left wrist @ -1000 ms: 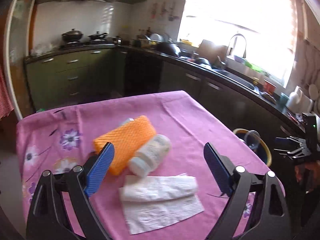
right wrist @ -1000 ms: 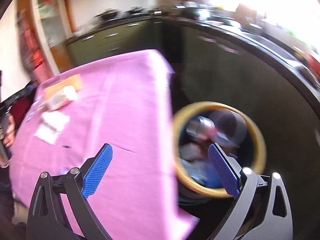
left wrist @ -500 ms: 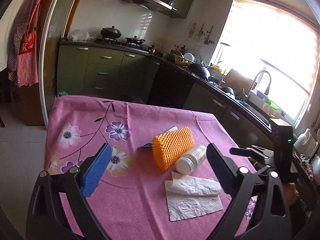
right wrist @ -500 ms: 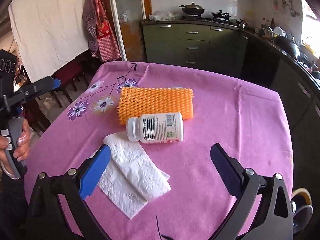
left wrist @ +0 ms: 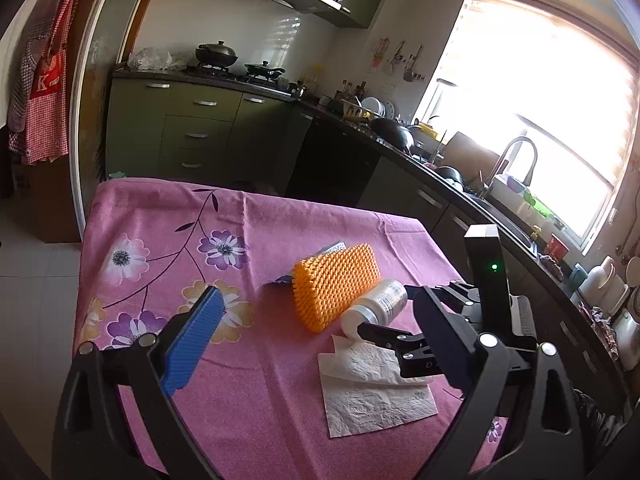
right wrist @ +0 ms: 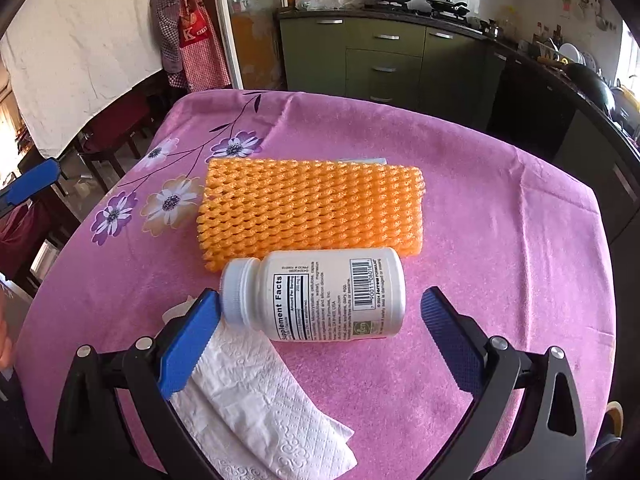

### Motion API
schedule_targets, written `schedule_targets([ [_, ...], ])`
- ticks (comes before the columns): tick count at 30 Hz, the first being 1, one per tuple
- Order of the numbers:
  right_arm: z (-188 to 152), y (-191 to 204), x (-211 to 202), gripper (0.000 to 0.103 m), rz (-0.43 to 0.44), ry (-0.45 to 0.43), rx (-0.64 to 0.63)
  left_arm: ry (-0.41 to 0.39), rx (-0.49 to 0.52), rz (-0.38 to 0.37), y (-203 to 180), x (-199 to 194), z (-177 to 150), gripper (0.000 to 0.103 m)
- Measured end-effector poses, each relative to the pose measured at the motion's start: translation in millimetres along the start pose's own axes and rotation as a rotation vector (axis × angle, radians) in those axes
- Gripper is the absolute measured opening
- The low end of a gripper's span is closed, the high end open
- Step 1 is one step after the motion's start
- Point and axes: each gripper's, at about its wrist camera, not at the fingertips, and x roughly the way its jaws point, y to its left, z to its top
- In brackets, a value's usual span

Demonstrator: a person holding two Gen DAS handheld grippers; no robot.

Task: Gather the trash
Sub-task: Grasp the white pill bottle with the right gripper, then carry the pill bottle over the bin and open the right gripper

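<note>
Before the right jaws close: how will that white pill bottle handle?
The white pill bottle lies on its side beside the orange foam mesh, so a nudge may roll it. It looks like rigid plastic with a glossy label, probably stiff but somewhat slippery. Contents aren't visible, so weight is unclear.

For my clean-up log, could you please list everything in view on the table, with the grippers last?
bottle: 1, white, lying on its side, against the foam net's near edge
foam net: 1, orange, mid-table
tissue: 1, white, folded, near edge
packet: 1, blue-grey, mostly hidden beneath the foam net
tablecloth: 1, pink, floral, covering the table
left gripper: 1, blue pads, open, at the near edge
right gripper: 1, blue pads, open, either side of the bottle
</note>
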Motion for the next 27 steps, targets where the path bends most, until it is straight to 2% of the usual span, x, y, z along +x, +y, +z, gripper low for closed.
schedule_targets([
  [10, 3.4, 3.3, 12.5, 0.098, -0.036, 0.028, -0.001, -0.003, -0.003, -0.009, 0.3, -0.3, -0.7, 0.093],
  [12, 3.7, 3.5, 11.8, 0.085, -0.044, 0.021, 0.0, -0.001, -0.003, -0.012, 0.3, 0.0, -1.0, 0.093],
  [16, 4.4, 1.4, 8.6, 0.083, -0.055, 0.018, 0.01, 0.003, 0.004, -0.009, -0.1, 1.6, -2.0, 0.093],
  [23, -3.5, -0.4, -18.2, 0.083, -0.047, -0.019, 0.012, 0.01, 0.017, -0.001, -2.5, 4.2, -3.3, 0.093],
  [27, -17.2, -8.8, -54.0, 0.083, -0.045, -0.065, 0.037, 0.019, 0.021, 0.002, -3.1, 6.3, -4.6, 0.093],
])
